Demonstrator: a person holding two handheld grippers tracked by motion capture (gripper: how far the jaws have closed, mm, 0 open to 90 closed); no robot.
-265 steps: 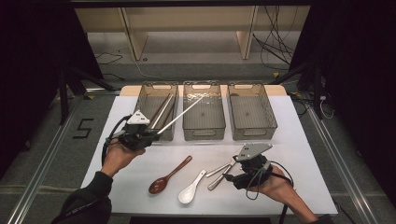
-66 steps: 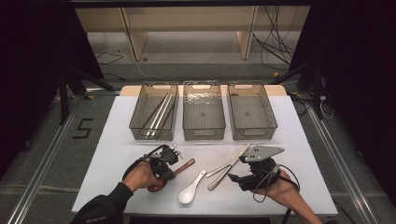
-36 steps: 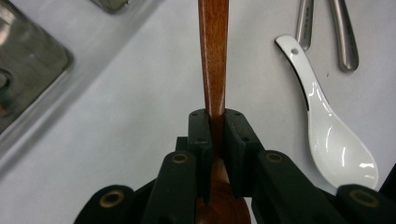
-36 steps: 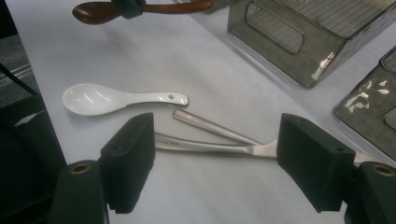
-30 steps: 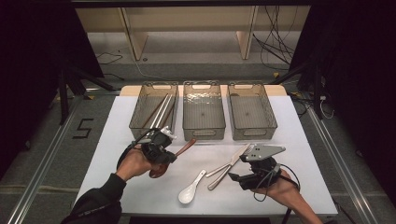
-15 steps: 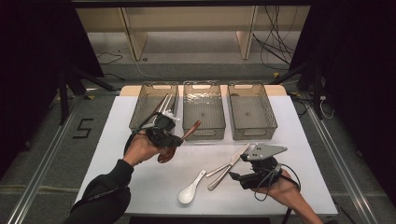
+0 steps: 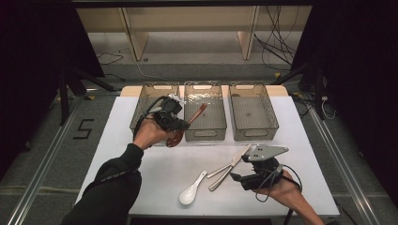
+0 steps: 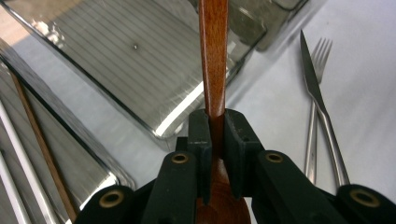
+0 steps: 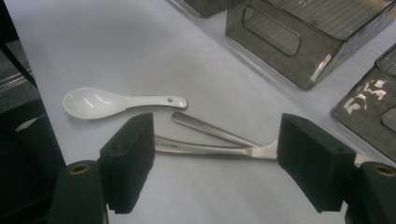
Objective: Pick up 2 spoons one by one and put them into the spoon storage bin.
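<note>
My left gripper (image 7: 177, 123) is shut on a brown wooden spoon (image 7: 187, 123), held in the air at the front left corner of the middle bin (image 7: 204, 133). In the left gripper view the spoon's handle (image 8: 214, 56) runs up from between the closed pads, over the empty middle bin (image 8: 140, 70). My right gripper (image 7: 239, 177) rests open near the table's front right. In the right gripper view its wide-set jaws frame the handles of a metal knife (image 9: 210, 149) and fork (image 9: 210, 129). A white ceramic spoon (image 7: 191, 190) lies to their left, also in the right gripper view (image 9: 116, 102).
Three clear grey bins stand in a row at the back. The left bin (image 7: 145, 101) holds chopsticks (image 8: 32, 140), and the right bin (image 7: 253, 112) has nothing in it. The knife (image 7: 232, 166) and fork (image 7: 220, 168) lie diagonally between the two hands.
My left hand has carried the wooden spoon up and away from the table's front toward the middle bin. The right hand has kept still.
</note>
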